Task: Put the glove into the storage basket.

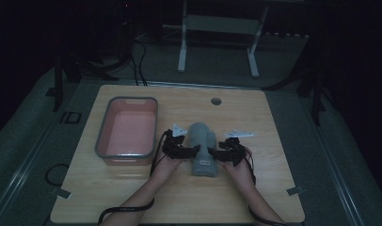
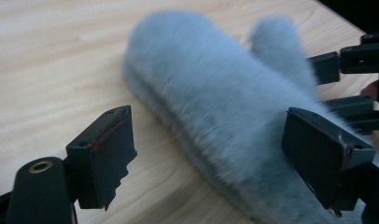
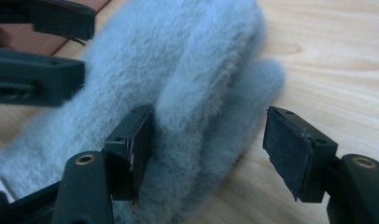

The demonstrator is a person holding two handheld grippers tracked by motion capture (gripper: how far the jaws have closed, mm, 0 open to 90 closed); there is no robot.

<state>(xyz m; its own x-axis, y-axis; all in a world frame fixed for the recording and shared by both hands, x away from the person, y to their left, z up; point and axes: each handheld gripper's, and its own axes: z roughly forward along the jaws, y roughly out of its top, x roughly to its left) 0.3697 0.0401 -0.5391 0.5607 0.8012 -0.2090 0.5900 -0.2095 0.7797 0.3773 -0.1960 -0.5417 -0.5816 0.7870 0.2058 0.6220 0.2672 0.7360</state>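
A fluffy grey mitten lies flat on the wooden table, cuff toward the person, thumb on its right side. My left gripper comes at it from the left. In the left gripper view the mitten lies partly between the jaws of the left gripper; one jaw is over the fur and the other over bare wood, so it is open. My right gripper comes from the right. In the right gripper view the right gripper is open, one jaw touching the mitten and the other clear of it.
A pink tub with a grey rim stands left of the mitten. Two small white tags lie on the table beside it. A round cable hole sits near the far edge. A white frame stands on the floor beyond.
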